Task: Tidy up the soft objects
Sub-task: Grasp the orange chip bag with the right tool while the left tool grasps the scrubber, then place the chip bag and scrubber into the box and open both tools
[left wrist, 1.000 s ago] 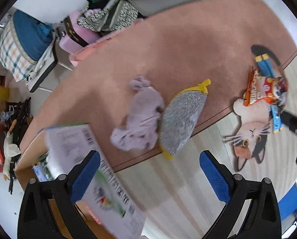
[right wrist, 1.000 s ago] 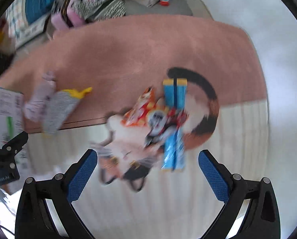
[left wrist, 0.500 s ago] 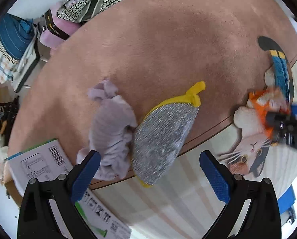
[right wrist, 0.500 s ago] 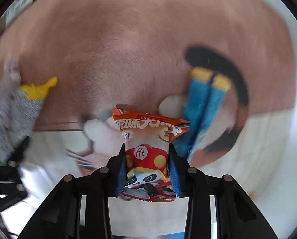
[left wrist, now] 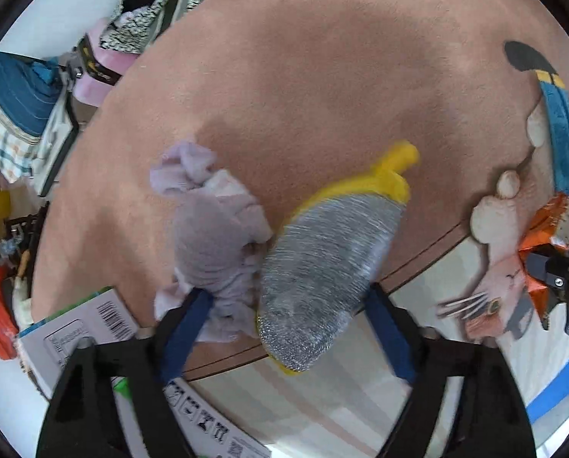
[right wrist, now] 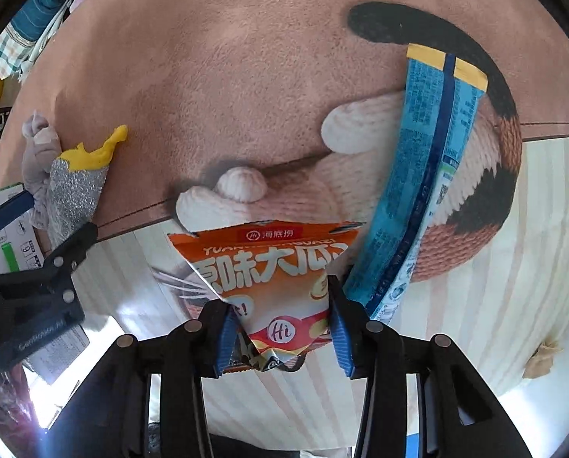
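A silver scrub mitt with yellow trim point(left wrist: 324, 271) lies on the pink rug point(left wrist: 322, 87), touching a crumpled lilac cloth point(left wrist: 211, 244) on its left. My left gripper point(left wrist: 288, 339) is open; its fingers straddle the mitt's near end, the left finger over the cloth's edge. My right gripper point(right wrist: 280, 332) is shut on an orange snack bag point(right wrist: 269, 267), held over the cat-shaped mat point(right wrist: 360, 191). A long blue snack packet point(right wrist: 425, 183) lies on that mat to the right. The mitt point(right wrist: 76, 191) and cloth point(right wrist: 38, 164) show at the far left of the right wrist view.
A white printed cardboard box point(left wrist: 78, 336) lies at the left, beside the cloth. Bags and piled clothes point(left wrist: 105, 57) stand beyond the rug's far left edge. Pale striped floor point(left wrist: 322, 400) lies in front. The right gripper and orange bag point(left wrist: 547, 229) sit at the right edge.
My left gripper has moved down and forward until its open fingers straddle the mitt. My right gripper closed on the orange snack bag half a second ago and still holds it.
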The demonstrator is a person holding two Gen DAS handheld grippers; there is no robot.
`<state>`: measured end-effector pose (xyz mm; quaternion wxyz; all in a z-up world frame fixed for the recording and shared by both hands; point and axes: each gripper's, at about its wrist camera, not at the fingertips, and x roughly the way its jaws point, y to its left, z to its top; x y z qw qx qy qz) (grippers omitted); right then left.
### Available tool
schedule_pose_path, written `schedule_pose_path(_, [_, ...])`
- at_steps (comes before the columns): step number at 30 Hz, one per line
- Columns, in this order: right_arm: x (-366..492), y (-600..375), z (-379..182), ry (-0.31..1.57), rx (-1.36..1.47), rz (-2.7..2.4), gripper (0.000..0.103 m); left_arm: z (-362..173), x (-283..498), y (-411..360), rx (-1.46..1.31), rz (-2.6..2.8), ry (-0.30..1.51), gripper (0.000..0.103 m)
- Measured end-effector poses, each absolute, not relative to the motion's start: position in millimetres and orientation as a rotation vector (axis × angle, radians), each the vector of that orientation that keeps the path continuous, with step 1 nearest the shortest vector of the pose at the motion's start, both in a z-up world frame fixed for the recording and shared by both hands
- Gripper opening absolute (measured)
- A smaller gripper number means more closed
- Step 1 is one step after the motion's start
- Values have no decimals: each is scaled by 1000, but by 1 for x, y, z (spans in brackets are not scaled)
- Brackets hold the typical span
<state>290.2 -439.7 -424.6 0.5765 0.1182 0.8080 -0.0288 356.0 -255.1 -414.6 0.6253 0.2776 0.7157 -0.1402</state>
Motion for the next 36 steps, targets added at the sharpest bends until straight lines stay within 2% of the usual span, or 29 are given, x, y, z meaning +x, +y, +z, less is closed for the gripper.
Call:
schedule_pose_path(1, [290, -436, -423, 1886, 261, -75, 44, -413, 354, -255, 638, -326, 1643, 67])
schedule_pose_path(2, [289, -434, -422, 1880, 245, -79, 43, -410, 352, -254, 631, -331, 1648, 59])
schedule_pose_path(3, [288, -432, -420, 1874, 229, -82, 40, -407, 349, -251, 602, -337, 1663, 45])
schedule_pose_path(9, [277, -414, -401, 1826, 161, -100, 37, -398, 318, -218, 400, -346, 1751, 45])
schedule_pose_path(18, [265, -372, -414, 1835, 113, -88, 40, -430, 307, -217, 370, -359, 1795, 53])
schedule_pose_path(19, [257, -369, -415, 1828, 109, -93, 40, -430, 308, -218, 375, -358, 1788, 52])
schedule_pose_path(21, [250, -365, -417, 1821, 120, -105, 38, -427, 308, -217, 356, -345, 1785, 33])
schedule_pose_path(22, [247, -363, -417, 1816, 133, -112, 37, -424, 307, -216, 332, -353, 1789, 33])
schedule_pose_path(27, [232, -374, -399, 1763, 162, -117, 32, -386, 294, -200, 240, -368, 1715, 31])
schedule_pose_path(36, [211, -322, -319, 1634, 203, -35, 32, -287, 271, -134, 103, -367, 1539, 30])
